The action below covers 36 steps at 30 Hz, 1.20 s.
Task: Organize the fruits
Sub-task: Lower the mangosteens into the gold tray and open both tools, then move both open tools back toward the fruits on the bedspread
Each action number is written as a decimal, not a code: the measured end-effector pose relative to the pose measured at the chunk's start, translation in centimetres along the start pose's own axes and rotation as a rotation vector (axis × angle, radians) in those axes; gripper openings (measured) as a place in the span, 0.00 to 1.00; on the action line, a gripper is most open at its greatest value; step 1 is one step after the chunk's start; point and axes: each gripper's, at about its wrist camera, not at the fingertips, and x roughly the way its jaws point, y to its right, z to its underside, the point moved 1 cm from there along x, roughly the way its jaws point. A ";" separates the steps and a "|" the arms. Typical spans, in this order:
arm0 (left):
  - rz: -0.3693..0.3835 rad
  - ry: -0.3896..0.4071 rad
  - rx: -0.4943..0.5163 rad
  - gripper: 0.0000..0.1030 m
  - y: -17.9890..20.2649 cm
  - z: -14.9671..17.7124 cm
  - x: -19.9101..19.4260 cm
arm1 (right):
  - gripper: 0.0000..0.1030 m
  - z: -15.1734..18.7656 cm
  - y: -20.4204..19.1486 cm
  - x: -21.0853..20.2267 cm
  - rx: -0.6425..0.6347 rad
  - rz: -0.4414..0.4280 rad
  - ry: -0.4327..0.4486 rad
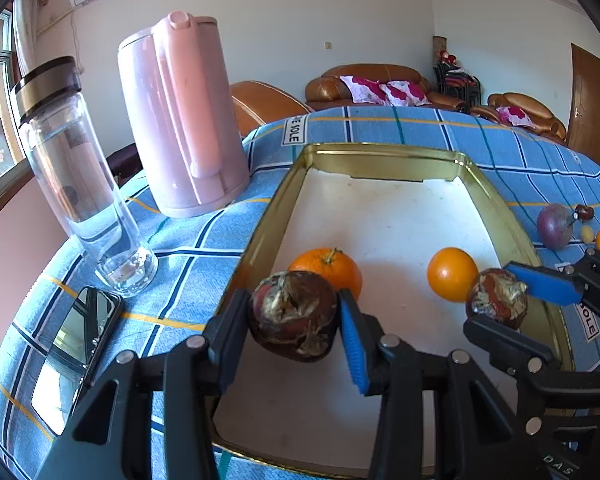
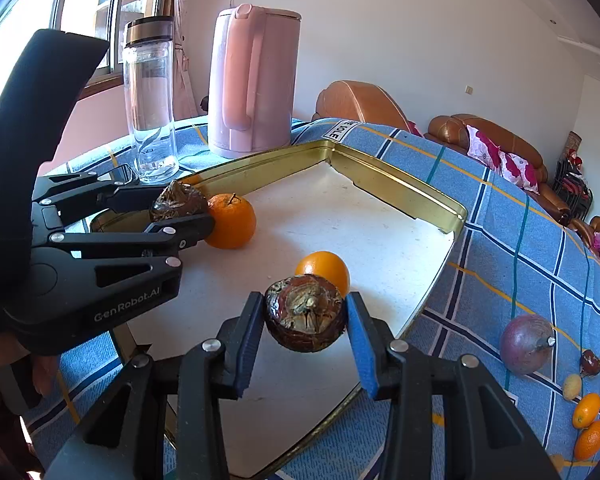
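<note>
The left tool (image 1: 296, 320) clamps a brown water chestnut (image 1: 294, 314) over the gold tray (image 1: 384, 156), a mandarin (image 1: 332, 266) just beyond. The right tool (image 2: 305, 316) grips another chestnut (image 2: 306, 312), an orange (image 2: 324, 266) behind it.

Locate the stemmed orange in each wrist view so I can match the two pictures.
Left wrist view: the stemmed orange sits low centre-left, inside the tray, just behind the brown fruit held by the left gripper.
Right wrist view: it sits centre-left, beside the left gripper's tip.
Shared landmark: the pink kettle, beyond the tray.
</note>
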 end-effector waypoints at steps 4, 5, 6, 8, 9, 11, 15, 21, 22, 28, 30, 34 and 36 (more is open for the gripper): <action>-0.001 0.000 0.002 0.44 0.0 0.0 0.0 | 0.42 0.0 0.0 0.0 -0.001 -0.007 0.000; -0.002 -0.001 0.003 0.44 0.0 0.0 0.1 | 0.42 0.0 0.0 0.0 -0.001 -0.006 0.000; -0.002 -0.001 0.004 0.44 0.0 0.0 0.1 | 0.42 0.0 0.0 0.0 -0.001 -0.005 0.000; -0.003 -0.001 0.003 0.44 0.0 0.0 0.1 | 0.42 0.1 0.0 -0.1 0.000 -0.010 0.002; -0.004 -0.001 0.002 0.44 0.0 -0.1 0.1 | 0.42 0.1 0.1 -0.1 0.001 -0.012 0.003; -0.004 0.000 0.005 0.44 0.0 -0.1 0.1 | 0.42 0.1 0.1 -0.2 0.005 -0.021 0.004; -0.014 0.012 0.011 0.45 0.1 -0.1 -0.1 | 0.43 0.1 0.1 -0.2 0.007 -0.028 0.006; -0.024 0.020 0.011 0.55 0.1 0.0 -0.3 | 0.52 0.2 -0.1 -0.4 0.004 -0.026 0.017; -0.014 0.025 0.012 0.60 0.1 0.0 -0.4 | 0.55 0.2 -0.2 -0.5 -0.003 -0.024 0.018; -0.027 0.060 0.031 0.78 0.8 0.0 -1.1 | 0.63 0.3 -0.8 -0.7 -0.028 0.000 0.019; -0.021 0.067 0.022 0.81 0.8 0.0 -1.3 | 0.63 0.3 -0.5 -0.9 -0.016 -0.006 0.026; -0.015 0.090 -0.007 0.84 0.5 -0.1 -1.7 | 0.63 0.4 -0.3 -1.2 -0.011 -0.002 0.037; -0.014 0.095 -0.014 0.86 0.5 -0.2 -1.9 | 0.63 0.5 -0.1 -1.4 -0.005 0.006 0.046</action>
